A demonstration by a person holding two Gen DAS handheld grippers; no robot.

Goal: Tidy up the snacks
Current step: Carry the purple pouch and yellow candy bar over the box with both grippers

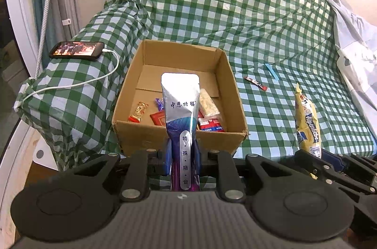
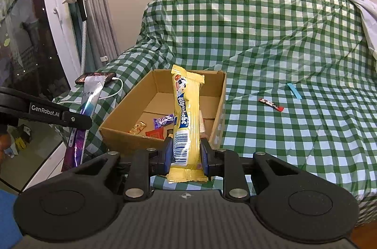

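My left gripper (image 1: 182, 159) is shut on a silver and purple pouch (image 1: 181, 112), which stands upright in front of the open cardboard box (image 1: 179, 133). The yellow Alpenliebe candy pack (image 2: 186, 119) is upright in my right gripper (image 2: 186, 154), which is shut on it just before the box (image 2: 122, 133). Several small wrapped snacks (image 1: 160, 118) lie on the box floor. On the green checked cloth to the right lie a red and black stick (image 1: 255, 83) and a light blue stick (image 1: 271, 71). The right view shows the left gripper's arm with the pouch (image 2: 87, 107) at the left edge.
A phone (image 1: 76, 51) with a white cable rests on the covered sofa arm left of the box. A white sheet (image 1: 353, 41) hangs at the far right. The checked cloth (image 2: 282, 48) covers the seat and backrest. A curtain and window frame stand at the left.
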